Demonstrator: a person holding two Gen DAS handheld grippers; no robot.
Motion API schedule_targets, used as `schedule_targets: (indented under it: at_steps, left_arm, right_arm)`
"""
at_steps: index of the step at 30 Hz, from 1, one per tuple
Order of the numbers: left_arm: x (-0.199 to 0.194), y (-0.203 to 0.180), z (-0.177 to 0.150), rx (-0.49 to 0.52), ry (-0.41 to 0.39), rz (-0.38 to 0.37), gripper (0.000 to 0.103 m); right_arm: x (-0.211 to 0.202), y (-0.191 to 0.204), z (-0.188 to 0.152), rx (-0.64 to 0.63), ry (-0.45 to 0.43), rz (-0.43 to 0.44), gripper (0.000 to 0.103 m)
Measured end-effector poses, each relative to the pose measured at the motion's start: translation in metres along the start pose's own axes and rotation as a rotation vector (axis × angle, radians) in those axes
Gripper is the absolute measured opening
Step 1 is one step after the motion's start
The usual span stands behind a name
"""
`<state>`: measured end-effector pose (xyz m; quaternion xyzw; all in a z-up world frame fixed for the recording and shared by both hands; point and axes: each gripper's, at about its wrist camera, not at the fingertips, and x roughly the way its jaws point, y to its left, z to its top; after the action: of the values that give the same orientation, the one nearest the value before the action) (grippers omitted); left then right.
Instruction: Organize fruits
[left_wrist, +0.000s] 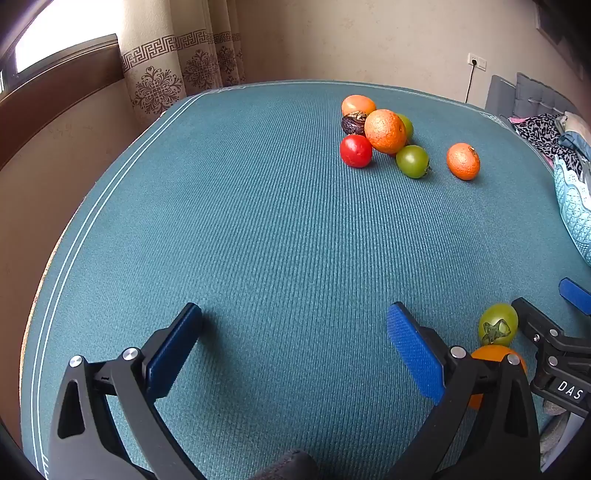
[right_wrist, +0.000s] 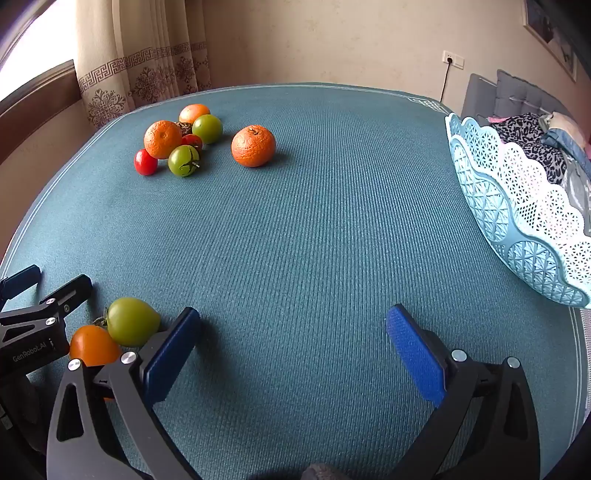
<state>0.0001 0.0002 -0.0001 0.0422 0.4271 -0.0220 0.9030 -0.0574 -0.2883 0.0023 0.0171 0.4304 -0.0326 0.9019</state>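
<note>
A cluster of fruits (left_wrist: 384, 136) lies at the far side of the teal table: oranges, a red tomato (left_wrist: 355, 150), green tomatoes and a dark wrinkled fruit. One orange (left_wrist: 463, 161) sits apart to its right. A green tomato (right_wrist: 131, 321) and an orange fruit (right_wrist: 94, 345) lie close in, between the two grippers. My left gripper (left_wrist: 295, 328) is open over bare cloth. My right gripper (right_wrist: 293, 330) is open too, with nothing between its fingers. A light blue lattice basket (right_wrist: 517, 206) stands at the right edge.
The table (left_wrist: 258, 240) is covered with ribbed teal cloth and ends at the left in a white-striped border. Curtains and a window are beyond it at the back left. A grey chair with clothes (right_wrist: 528, 125) stands behind the basket.
</note>
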Motion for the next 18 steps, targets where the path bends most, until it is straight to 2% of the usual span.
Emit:
schedule_targets:
  at_steps: [18]
  left_arm:
    - [-0.0001, -0.0002, 0.0, 0.004, -0.002, 0.004, 0.101]
  right_arm:
    - [-0.0004, 0.0, -0.0001, 0.003, -0.001, 0.004, 0.098]
